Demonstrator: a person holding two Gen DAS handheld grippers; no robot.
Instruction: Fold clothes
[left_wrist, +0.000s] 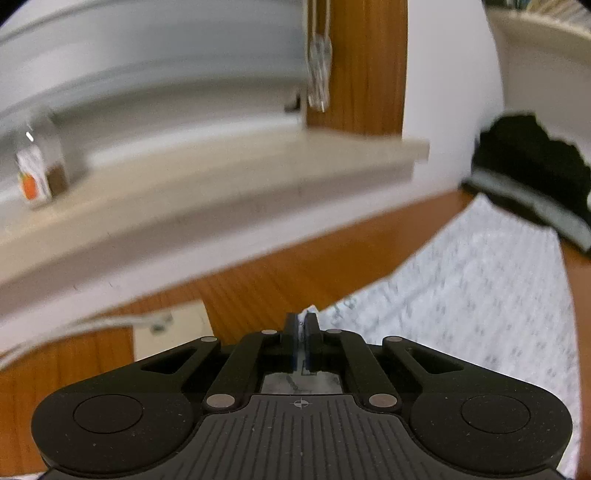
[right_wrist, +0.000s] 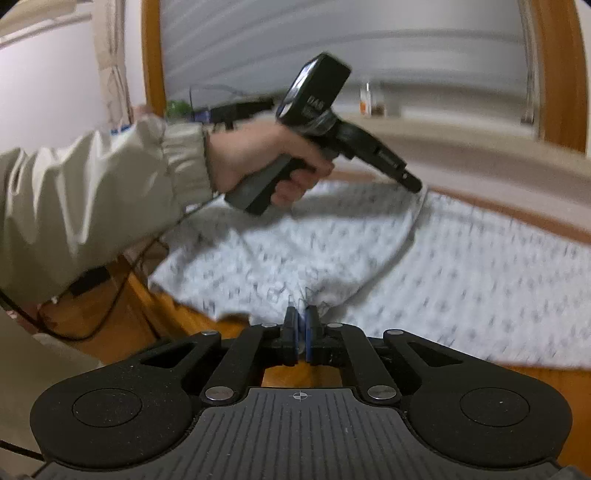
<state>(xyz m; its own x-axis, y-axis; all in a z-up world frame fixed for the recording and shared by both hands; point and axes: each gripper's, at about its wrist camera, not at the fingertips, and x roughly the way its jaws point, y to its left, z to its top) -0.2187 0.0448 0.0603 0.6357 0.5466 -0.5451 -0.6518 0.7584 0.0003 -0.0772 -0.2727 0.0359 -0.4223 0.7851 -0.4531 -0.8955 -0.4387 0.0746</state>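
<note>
A white garment with a small grey pattern (left_wrist: 461, 295) lies spread on a wooden table (left_wrist: 295, 273). My left gripper (left_wrist: 302, 325) is shut on a corner of the cloth, which pokes up between its pads. In the right wrist view the garment (right_wrist: 461, 266) stretches across the table, and the left gripper (right_wrist: 415, 186), held in a hand, pinches its far edge, lifting a fold. My right gripper (right_wrist: 301, 323) is shut on the near edge of the garment, with cloth bunched just ahead of its pads.
A pale window sill (left_wrist: 221, 192) runs behind the table with a small jar (left_wrist: 35, 177) on it. A dark pile of clothes (left_wrist: 532, 166) lies at the table's far right. A beige sleeve (right_wrist: 92, 192) and black cables (right_wrist: 110, 295) are at left.
</note>
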